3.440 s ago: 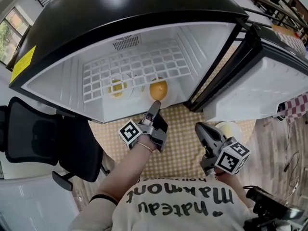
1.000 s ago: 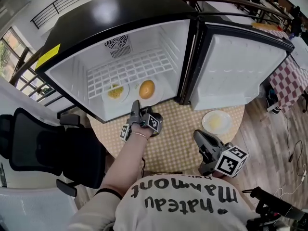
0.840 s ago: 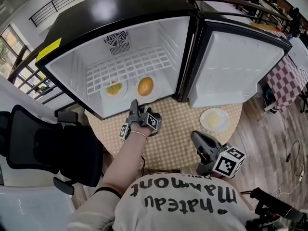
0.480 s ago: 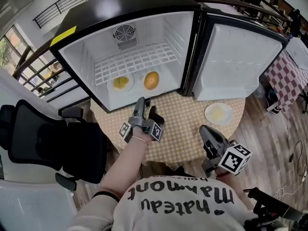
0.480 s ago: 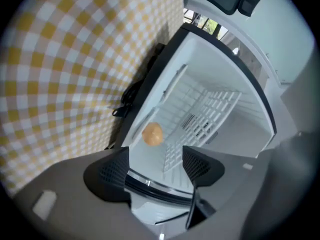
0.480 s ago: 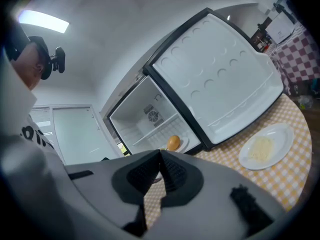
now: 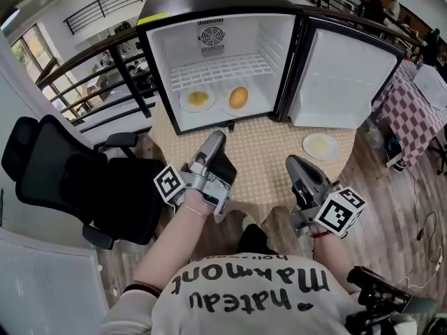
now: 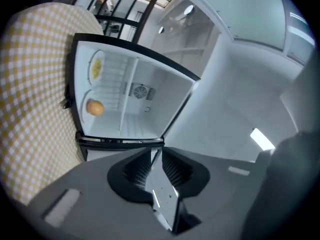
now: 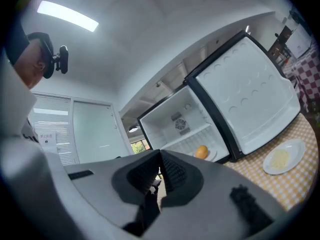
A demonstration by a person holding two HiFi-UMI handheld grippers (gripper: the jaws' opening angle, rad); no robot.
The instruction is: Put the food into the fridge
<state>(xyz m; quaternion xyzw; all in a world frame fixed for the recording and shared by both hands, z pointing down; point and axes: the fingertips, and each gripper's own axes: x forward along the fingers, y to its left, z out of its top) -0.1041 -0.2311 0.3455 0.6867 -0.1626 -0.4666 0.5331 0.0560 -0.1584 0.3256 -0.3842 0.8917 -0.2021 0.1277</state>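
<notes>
The black fridge (image 7: 159,68) stands open on the checked table (image 7: 262,162), its door (image 7: 349,68) swung right. On its floor sit an orange bun on a plate (image 7: 238,97) (image 8: 95,107) (image 9: 201,152) and a plate of yellow food (image 7: 198,99) (image 8: 96,66). Another plate of yellow food (image 7: 320,146) (image 9: 281,157) rests on the table, right of the door. My left gripper (image 7: 218,137) (image 8: 154,153) hovers in front of the fridge; its jaws are closing, nearly together, nothing between them. My right gripper (image 7: 292,160) (image 9: 160,153) is shut and holds nothing.
A black office chair (image 7: 63,180) stands left of the table. A dark railing (image 7: 112,61) runs behind the fridge. A red-checked cloth (image 7: 419,107) is at the far right, over wooden floor (image 7: 391,201).
The left gripper has drawn back from the fridge mouth toward the body and its jaws have come together. The head has pulled back, so the fridge looks smaller and farther.
</notes>
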